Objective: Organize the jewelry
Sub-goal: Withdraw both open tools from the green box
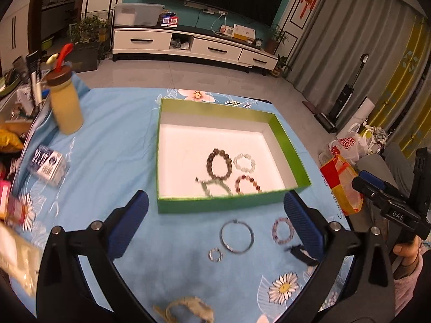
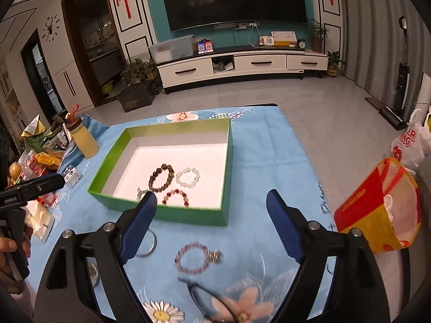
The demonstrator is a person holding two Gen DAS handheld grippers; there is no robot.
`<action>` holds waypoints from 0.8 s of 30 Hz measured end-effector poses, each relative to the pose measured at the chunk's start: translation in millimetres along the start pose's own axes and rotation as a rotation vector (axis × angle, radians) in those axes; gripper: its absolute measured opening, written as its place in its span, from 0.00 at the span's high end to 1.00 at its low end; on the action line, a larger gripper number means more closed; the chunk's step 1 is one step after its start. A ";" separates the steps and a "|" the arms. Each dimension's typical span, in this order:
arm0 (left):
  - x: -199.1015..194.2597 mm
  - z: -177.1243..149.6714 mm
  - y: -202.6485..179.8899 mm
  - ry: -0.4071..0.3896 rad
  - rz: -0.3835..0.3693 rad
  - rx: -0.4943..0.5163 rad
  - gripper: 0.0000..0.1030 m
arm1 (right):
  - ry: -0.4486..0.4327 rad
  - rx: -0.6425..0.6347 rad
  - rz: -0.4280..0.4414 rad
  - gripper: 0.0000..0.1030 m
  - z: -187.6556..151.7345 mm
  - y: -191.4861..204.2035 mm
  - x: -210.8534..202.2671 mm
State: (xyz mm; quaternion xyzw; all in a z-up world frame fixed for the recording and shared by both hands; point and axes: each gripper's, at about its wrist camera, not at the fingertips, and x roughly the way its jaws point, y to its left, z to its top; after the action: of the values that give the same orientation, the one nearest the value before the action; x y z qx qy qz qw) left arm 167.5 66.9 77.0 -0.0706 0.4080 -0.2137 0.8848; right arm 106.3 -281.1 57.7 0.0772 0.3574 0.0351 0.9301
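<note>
Left wrist view: the left gripper (image 1: pixel 215 216) stands wide open and empty above the blue flowered tablecloth (image 1: pixel 113 145). Between its fingers lie a thin silver metal bangle (image 1: pixel 237 237) and a small silver beaded ring (image 1: pixel 215 255), just in front of the shallow green cardboard box with a white floor (image 1: pixel 231 204), which already holds four beaded bracelets. To take the bangle cleanly, I would lower straight over one side of its rim and close gently, since thin metal likely slips.

Right wrist view: the right gripper (image 2: pixel 211 224) is likewise spread wide, holding nothing. A purple beaded bracelet (image 2: pixel 190 257) lies between its fingers, near the box's front wall; pinching across the bead strand seems safest.
</note>
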 end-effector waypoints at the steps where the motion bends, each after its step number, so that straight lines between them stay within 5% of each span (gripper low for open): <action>1: -6.8 -6.9 2.6 -0.006 -0.005 -0.006 0.02 | -0.002 -0.004 0.001 0.18 -3.2 0.5 -4.2; 16: -49.0 -84.8 41.2 0.034 0.127 -0.047 0.02 | 0.053 -0.065 0.009 0.17 -63.8 22.1 -33.9; 24: -49.4 -121.9 55.0 0.078 0.095 -0.120 0.02 | 0.087 -0.051 0.019 0.17 -84.5 22.6 -33.6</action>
State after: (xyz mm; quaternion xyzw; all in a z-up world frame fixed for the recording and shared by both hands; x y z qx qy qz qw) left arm 65.0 143.9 14.7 -0.0960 0.4571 -0.1492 0.8715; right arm 24.5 -252.9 21.8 0.0551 0.3958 0.0564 0.9150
